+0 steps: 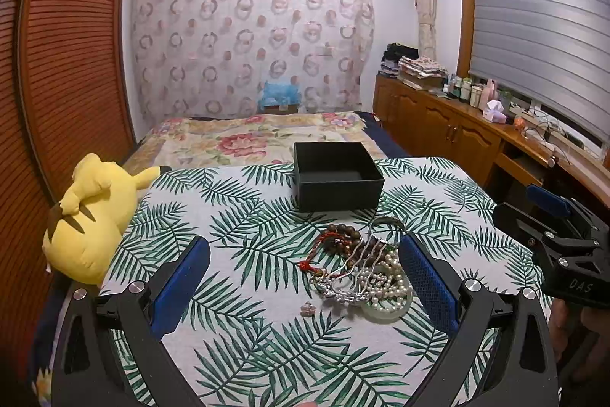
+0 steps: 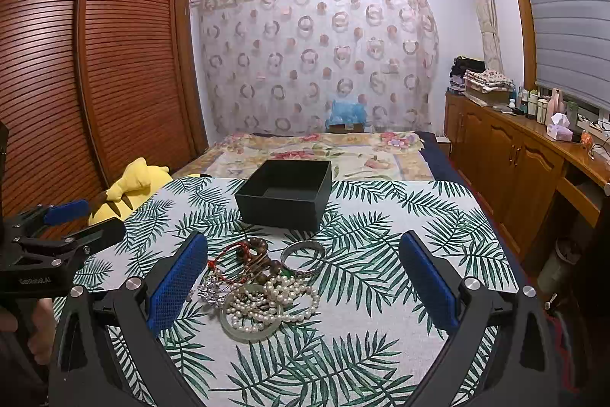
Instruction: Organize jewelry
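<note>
Left gripper [image 1: 305,277]: jaws spread wide, holding nothing, low over the cloth [image 1: 236,216]
Right gripper [image 2: 303,277]: jaws likewise wide apart and empty
Jewelry [image 1: 358,266]: tangled heap on the cloth; in the left view just inside the right finger, in the right view near the left finger
Heap: pearls [image 2: 267,296], wooden beads [image 2: 259,248], red cord, silver bangle [image 2: 303,256], pale jade bangle
Box [image 1: 335,176]: black, open, empty, just beyond the heap
Plush [image 1: 89,216]: yellow, at the cloth's left edge
</note>
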The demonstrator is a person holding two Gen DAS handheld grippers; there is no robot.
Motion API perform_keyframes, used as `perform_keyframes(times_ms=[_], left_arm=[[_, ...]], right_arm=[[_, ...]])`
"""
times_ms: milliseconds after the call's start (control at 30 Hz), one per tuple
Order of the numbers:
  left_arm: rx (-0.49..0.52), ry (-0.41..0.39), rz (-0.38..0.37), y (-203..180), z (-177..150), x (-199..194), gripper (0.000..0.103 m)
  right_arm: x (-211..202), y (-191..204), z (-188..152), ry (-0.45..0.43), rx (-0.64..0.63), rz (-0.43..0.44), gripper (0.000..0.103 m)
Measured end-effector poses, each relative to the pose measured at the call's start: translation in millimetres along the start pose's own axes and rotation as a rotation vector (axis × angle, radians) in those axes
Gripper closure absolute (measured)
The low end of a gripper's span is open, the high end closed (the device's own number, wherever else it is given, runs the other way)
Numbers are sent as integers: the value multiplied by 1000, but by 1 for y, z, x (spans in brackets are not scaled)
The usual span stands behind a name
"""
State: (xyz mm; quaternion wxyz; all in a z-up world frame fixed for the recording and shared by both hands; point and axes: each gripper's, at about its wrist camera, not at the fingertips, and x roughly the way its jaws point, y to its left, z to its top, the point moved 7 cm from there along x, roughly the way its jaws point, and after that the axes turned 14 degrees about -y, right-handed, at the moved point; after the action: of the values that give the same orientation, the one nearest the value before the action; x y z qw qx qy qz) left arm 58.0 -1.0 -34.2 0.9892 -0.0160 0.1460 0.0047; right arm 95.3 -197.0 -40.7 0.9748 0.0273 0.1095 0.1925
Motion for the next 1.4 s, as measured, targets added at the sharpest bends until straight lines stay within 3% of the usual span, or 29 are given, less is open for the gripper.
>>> perform_keyframes(times_ms=[1400], left_arm=[[-3,-2,-1,1,2,-1,7]], right_arm=[[-2,1,1,-2,-2,3,2]])
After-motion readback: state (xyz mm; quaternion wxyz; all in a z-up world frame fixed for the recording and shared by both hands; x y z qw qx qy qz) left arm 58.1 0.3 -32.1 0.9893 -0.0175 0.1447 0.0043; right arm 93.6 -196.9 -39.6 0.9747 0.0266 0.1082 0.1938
